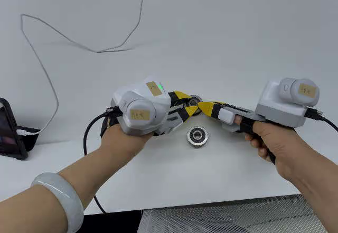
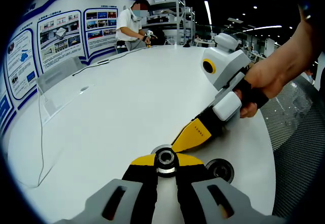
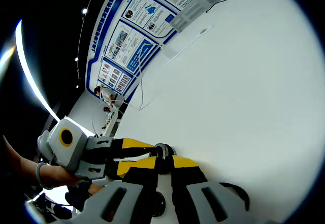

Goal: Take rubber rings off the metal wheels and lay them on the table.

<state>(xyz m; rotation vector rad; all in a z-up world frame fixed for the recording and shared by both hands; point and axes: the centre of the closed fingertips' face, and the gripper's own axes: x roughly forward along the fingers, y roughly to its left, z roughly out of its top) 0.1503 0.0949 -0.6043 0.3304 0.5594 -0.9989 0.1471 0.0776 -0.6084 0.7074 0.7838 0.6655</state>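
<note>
Two grippers meet over the white bench (image 1: 222,58) in the head view. The left gripper (image 1: 188,106), held in the left hand (image 1: 124,138), comes in from the left. The right gripper (image 1: 204,107), held in the right hand (image 1: 274,138), comes in from the right. A metal wheel (image 1: 194,101) sits right between their yellow tips, up off the bench. A second wheel (image 1: 197,136) lies flat on the bench just below them, and nothing touches it. A dark ring (image 1: 188,136) runs round its edge.

In the left gripper view, the left gripper (image 2: 165,165) has its jaws closed tight on the metal wheel (image 2: 166,156), one jaw on each side. The right gripper (image 2: 189,137) pokes in from the right with its jaws squeezed nearly together, and its tip touches the wheel's edge. The second wheel (image 2: 220,169) lies on the bench (image 2: 127,97) just beside it.

In the right gripper view, the right gripper (image 3: 162,163) has its jaws close together, and they nip the edge of the metal wheel (image 3: 161,149). I cannot tell if they pinch a rubber ring there. The left gripper (image 3: 150,153) holds the wheel from the left.
</note>
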